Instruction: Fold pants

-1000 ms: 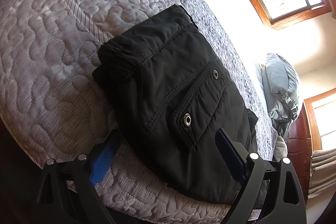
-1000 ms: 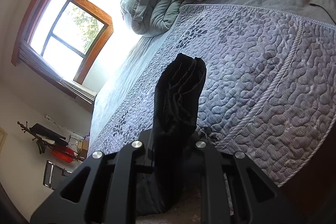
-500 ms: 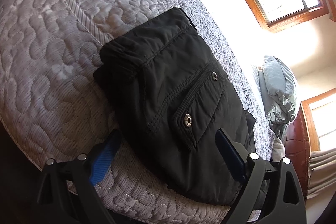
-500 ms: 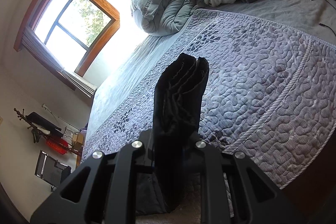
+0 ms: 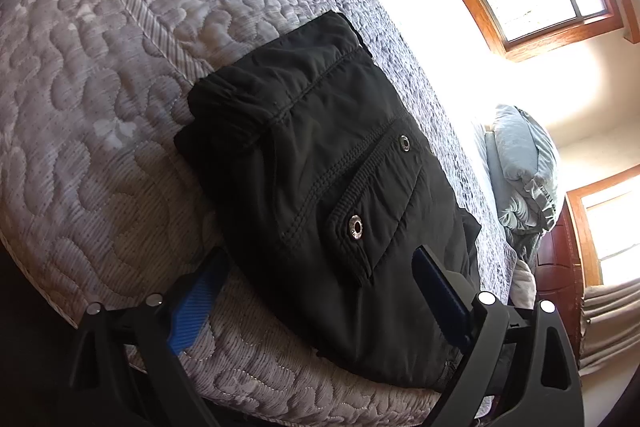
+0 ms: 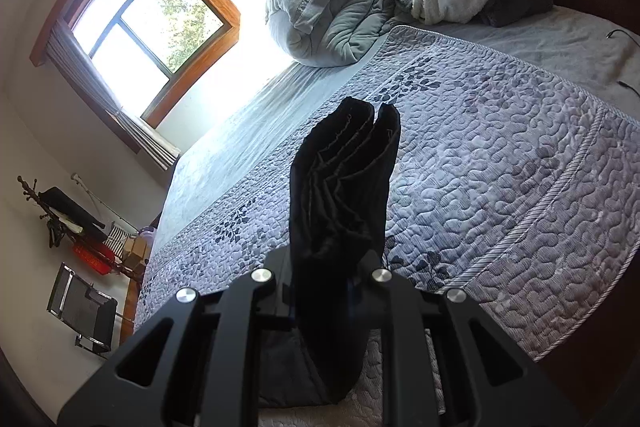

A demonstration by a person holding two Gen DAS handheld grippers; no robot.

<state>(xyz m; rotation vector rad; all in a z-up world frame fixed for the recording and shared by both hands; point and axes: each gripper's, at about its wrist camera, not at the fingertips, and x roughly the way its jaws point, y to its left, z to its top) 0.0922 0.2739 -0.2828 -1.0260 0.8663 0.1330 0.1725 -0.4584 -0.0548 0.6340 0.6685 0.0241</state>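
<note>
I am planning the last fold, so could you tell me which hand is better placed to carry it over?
Probably the right: its claw is shut on the pants. The left claw is open.

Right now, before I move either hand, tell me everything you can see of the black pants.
The black woven-fabric pants lie folded into a thick rectangular bundle on the grey quilted bedspread. The upper face shows double-stitched seams, a gathered elastic waistband edge and a flapped pocket with two metal snaps. The left tongs stand open, straddling the near end without gripping. In the right wrist view, the right tongs are shut on a stack of layered edges, which stands up between the fingers.
</note>
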